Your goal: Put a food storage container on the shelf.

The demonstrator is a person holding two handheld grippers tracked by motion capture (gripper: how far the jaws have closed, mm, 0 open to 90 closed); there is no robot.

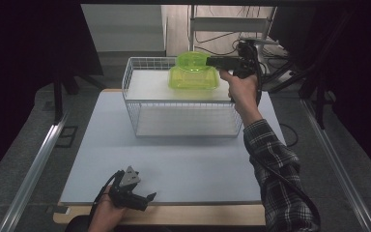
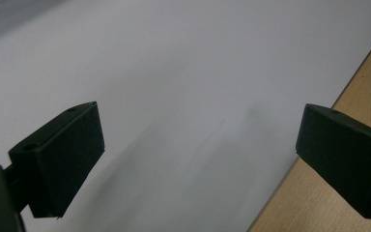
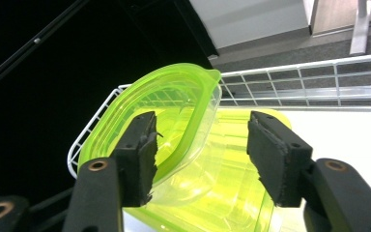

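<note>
Two translucent lime-green plastic containers sit on top of a white wire rack (image 1: 134,112): a square one (image 1: 193,79) below and a rounder bowl (image 1: 192,60) tilted on it. My right gripper (image 1: 208,61) reaches the bowl from the right. In the right gripper view the bowl's rim (image 3: 174,96) passes between the jaws of my right gripper (image 3: 200,130). One pad is at the rim and the other stands well clear, so the grip is open. The square container (image 3: 232,193) lies beneath. My left gripper (image 1: 147,199) rests open near the table's front edge, and nothing lies between the jaws of the left gripper (image 2: 198,130).
The rack stands at the back of a white board (image 1: 183,159) laid on a wooden table (image 2: 362,96). Its lower shelf (image 1: 183,123) holds nothing. Cables and metal stands (image 1: 270,43) crowd the floor behind the rack at the right.
</note>
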